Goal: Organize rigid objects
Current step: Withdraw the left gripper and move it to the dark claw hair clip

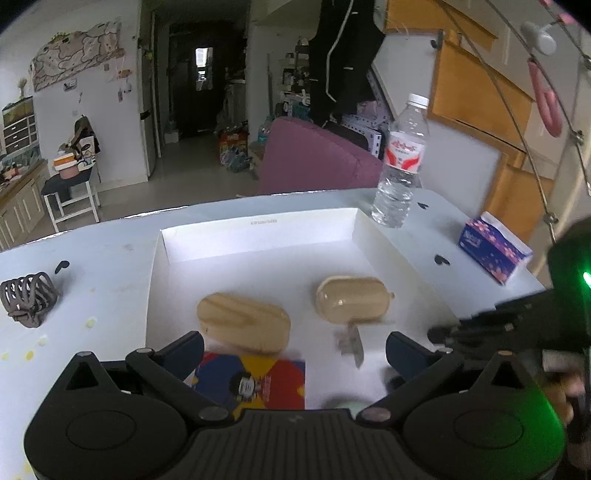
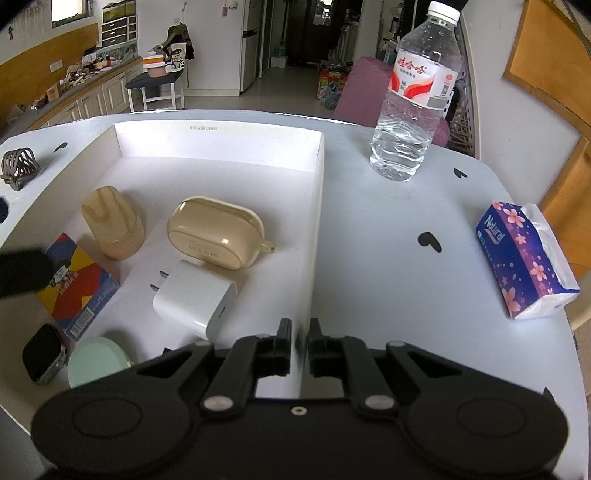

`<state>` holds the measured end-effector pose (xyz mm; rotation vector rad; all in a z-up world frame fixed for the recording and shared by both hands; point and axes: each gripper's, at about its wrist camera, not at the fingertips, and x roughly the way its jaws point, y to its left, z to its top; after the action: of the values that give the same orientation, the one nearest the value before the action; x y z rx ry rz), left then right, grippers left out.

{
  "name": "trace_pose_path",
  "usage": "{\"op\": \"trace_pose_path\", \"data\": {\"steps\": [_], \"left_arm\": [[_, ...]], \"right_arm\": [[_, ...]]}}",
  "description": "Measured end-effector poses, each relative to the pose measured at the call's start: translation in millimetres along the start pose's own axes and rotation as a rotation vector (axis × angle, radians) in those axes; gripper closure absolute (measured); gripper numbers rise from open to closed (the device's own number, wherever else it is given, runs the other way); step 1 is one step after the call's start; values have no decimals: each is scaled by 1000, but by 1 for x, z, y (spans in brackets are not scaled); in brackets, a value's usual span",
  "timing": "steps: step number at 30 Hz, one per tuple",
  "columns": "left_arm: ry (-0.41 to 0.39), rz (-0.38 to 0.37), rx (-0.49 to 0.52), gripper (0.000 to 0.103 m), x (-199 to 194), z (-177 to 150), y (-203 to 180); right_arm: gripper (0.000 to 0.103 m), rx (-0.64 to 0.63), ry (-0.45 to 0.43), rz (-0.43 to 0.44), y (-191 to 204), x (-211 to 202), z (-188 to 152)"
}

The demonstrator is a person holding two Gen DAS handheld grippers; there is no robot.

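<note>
Where print reads, tissue pack "Natural"

My left wrist view is dim and motion-smeared: the charger near the tray's right half is a blur, tray back wall blown out, green LED glow spilling over my right-side housing. Right wrist view is bright and sharp, daylight from the far-left window, soft shadows. Both bow hard with black corners.
</note>
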<state>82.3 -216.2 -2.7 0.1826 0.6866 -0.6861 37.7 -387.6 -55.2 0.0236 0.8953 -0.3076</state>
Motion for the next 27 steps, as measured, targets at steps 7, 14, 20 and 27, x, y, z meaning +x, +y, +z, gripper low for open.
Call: {"op": "trace_pose_path", "data": {"steps": [7,14,20,27], "left_arm": [[-21,-8,2,0,-16,-12,2],[-84,28,14,0,-32,-23,23],[-172,142,-3,0,-45,-36,68],[-206,284,11,0,-35,-49,130]], "right_arm": [[94,0,0,0,0,0,0],[94,0,0,0,0,0,0],[93,-1,0,0,0,0,0],[93,-1,0,0,1,0,0]]}}
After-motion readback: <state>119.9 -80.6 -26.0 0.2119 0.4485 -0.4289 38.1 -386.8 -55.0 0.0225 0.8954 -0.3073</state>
